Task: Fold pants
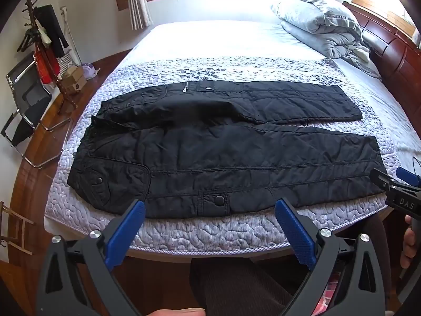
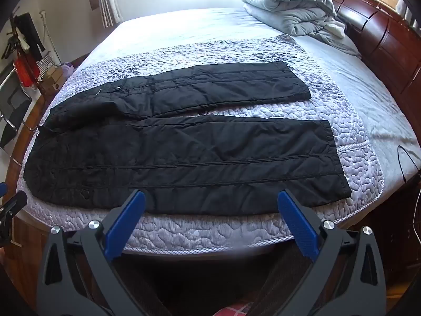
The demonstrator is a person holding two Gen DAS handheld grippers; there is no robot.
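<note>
we hold our left gripper (image 1: 210,226) above the near edge of the bed (image 1: 236,42), its blue pads (image 1: 129,226) spread wide apart with nothing between them. our right gripper (image 2: 211,222) hangs the same way further along that edge, released, its blue fingers (image 2: 297,223) clear of the cloth.

the black pants (image 1: 210,155) lie flat and unfolded on a pale quilted mat (image 1: 210,226) that covers the near part of the bed. the waist points to the left, the two legs run out to the right. the near leg (image 2: 197,163) lies along the mat's front edge, just beyond our pads; the far leg (image 2: 210,84) lies behind it, angled away a little, so a strip of mat shows between the two hems. near the waist the far side is bunched up into a soft ridge (image 1: 189,108). a snap button (image 1: 219,199) sits on a flap at the pants' near edge, just ahead of the left gripper, and a short zipper (image 1: 185,87) shows on the far side.

a rumpled grey duvet (image 1: 318,23) is heaped at the far right of the bed, beside a dark wooden headboard (image 1: 394,50). left of the bed stand a coat rack (image 1: 44,39) with clothes and a folding chair (image 1: 23,105). in the left view our right gripper's body shows at the right edge.
</note>
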